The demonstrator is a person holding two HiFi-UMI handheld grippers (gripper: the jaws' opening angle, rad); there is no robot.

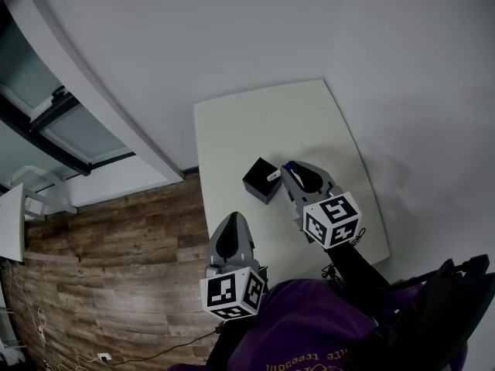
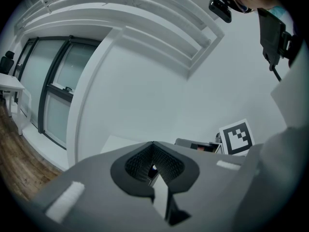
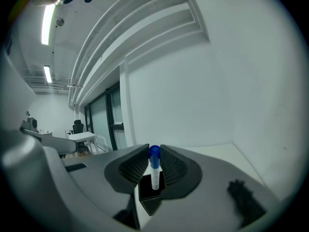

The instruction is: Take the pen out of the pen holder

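Head view: a black square pen holder [image 1: 260,181] stands on a white table [image 1: 263,122], near the middle of its top. A white pen [image 1: 274,175] with a blue cap leans out of the holder's right side. The right gripper [image 1: 288,167] reaches in from the right of the holder, its tips at the pen's capped end. The left gripper [image 1: 232,216] is held in front of the holder, apart from it, over the table's near left edge. Wooden floor [image 1: 116,238] lies to the left of the holder, beyond the table.

Left gripper view: the left gripper [image 2: 153,144] has its jaws brought together with nothing between them. A strip of the table [image 2: 118,143] shows beyond them.

Right gripper view: the right gripper [image 3: 154,152] has its jaws pressed against the pen [image 3: 154,170] just below the blue cap. The pen stands upright, and its lower end is down inside the pen holder [image 3: 149,192], which sits directly under the jaws. The table [image 3: 217,153] spreads out behind and to the right of the holder.
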